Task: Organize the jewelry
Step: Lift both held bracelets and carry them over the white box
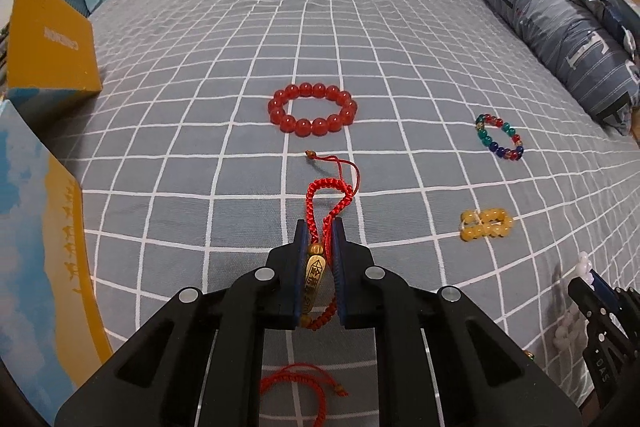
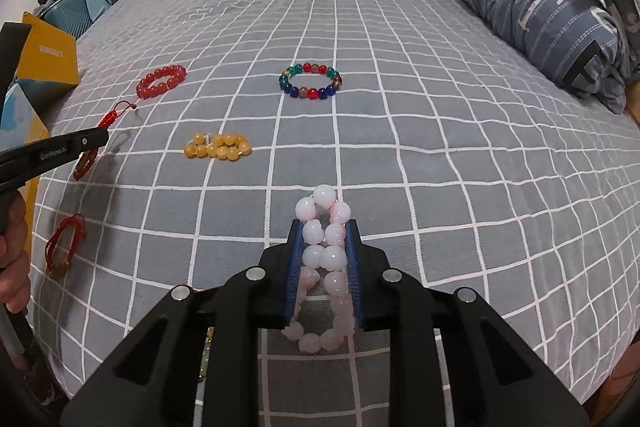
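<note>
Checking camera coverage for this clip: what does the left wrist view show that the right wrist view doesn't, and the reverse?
Left wrist only: the brass charm of the red cord bracelet pinched in the left tongs.

Right wrist only: the whole pink bead bracelet squeezed in the right tongs, and a hand at the left edge.

Both: the red bead bracelet, multicoloured bracelet, yellow bracelet, loose red cord bracelet, yellow box, checked bedspread.

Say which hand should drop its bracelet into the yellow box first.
Probably left. The left gripper, shut on the red cord bracelet, is beside the yellow box; the right gripper, holding the pink beads, is farther away.
</note>
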`<state>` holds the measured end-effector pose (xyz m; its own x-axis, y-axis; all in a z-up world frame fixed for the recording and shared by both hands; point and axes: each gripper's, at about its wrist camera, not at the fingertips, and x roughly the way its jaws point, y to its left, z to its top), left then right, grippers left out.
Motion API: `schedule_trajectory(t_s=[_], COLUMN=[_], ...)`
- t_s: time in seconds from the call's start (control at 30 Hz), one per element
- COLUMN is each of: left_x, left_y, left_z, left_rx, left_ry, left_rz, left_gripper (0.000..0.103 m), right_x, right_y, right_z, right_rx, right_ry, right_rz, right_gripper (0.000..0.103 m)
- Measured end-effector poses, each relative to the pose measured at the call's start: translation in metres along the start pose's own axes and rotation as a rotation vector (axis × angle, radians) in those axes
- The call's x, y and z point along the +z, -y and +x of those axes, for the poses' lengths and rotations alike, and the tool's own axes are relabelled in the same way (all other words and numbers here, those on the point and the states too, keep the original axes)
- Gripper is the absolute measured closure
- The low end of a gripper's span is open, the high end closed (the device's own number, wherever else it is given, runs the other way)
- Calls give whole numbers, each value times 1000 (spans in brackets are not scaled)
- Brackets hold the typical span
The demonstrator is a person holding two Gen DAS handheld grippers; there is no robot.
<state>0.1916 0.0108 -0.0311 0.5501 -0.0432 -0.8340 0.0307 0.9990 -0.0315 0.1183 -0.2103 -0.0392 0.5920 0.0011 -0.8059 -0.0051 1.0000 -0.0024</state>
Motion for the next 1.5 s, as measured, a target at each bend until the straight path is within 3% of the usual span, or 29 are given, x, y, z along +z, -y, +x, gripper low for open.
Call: schedule_trajectory(t_s=[0.97,1.5], left_x=[-17,-41], left_y=[-1,-29], left_z=[-81,-127], left_rx=[20,65], left_ry=[111,142], left_rz=[-10,-35], left_gripper=[92,92], right_x=[2,4], right_y=[-15,-49], right_z=[-65,-108], right_rx=[-19,3], right_ry=[115,177], right_rz=[-10,-40], right_gripper=[83,83])
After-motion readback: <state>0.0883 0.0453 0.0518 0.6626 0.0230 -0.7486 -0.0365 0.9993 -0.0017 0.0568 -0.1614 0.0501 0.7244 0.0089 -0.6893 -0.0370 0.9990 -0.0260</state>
